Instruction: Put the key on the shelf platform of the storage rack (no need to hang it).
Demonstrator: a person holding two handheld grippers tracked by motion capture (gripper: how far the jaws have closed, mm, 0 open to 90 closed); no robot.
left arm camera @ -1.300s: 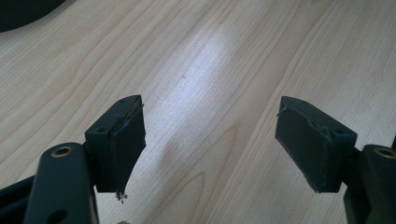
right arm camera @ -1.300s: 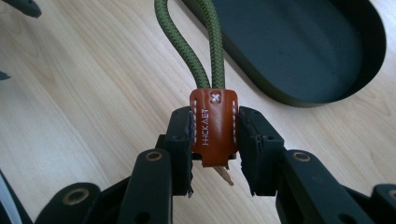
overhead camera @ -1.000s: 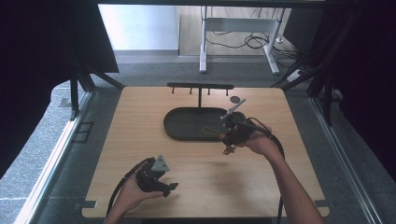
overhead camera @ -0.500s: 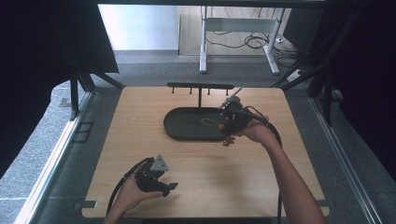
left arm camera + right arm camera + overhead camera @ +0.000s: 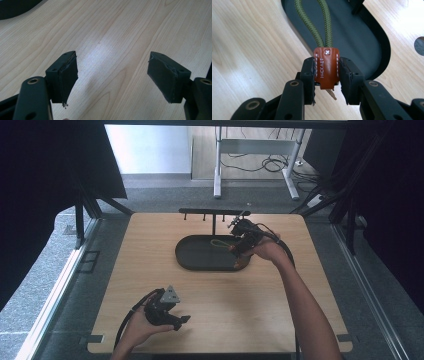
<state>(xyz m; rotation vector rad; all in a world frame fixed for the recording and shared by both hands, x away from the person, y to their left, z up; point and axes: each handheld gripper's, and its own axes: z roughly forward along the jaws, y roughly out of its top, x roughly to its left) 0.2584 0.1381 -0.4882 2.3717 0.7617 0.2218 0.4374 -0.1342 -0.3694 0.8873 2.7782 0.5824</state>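
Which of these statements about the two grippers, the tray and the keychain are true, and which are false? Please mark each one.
1. The right gripper is shut on the brown leather tab of a keychain. True.
2. The green cord loop of the keychain extends from the tab over the dark oval tray. True.
3. The left gripper holds a second keychain. False: its jaws stand wide apart, with bare wooden table between them.
4. The tray is white and square. False: it is dark and oval.
5. A black rack with small pegs stands behind the tray, at the far side of the table. True.
6. The left gripper is over the tray. False: it is near the table's near edge, apart from the tray.
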